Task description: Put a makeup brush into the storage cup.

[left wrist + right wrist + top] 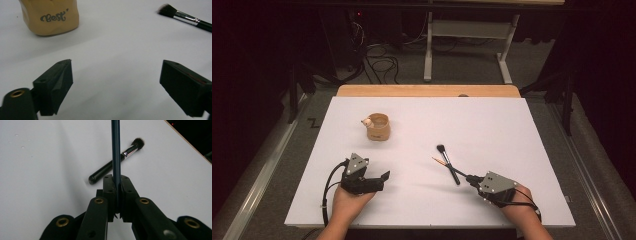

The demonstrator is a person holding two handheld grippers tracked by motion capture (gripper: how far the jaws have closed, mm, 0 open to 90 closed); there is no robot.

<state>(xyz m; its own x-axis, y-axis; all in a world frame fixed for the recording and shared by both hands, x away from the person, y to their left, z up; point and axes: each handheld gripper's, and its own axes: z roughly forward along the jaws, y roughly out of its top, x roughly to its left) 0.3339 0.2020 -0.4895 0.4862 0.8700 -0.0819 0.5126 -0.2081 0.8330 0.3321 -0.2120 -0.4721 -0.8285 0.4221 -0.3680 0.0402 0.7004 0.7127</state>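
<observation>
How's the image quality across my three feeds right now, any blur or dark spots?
High view: white table evenly lit, surroundings dark. Left gripper view: tan cup and makeup brush slightly soft. Right gripper view: thin dark handle held in the right gripper sharp enough, top-right corner dark.

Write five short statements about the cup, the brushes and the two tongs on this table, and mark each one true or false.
1. The right tongs are shut on a thin dark stick. True.
2. The left tongs hold the cup. False: their jaws stand wide apart over bare white table, with nothing between them, and the cup stands farther off.
3. The makeup brush lies flat on the table. True.
4. The cup is tipped on its side. False: it stands upright, its opening up in the high view.
5. The makeup brush stands inside the cup. False: it lies well to the cup's right, near the right tongs.
</observation>
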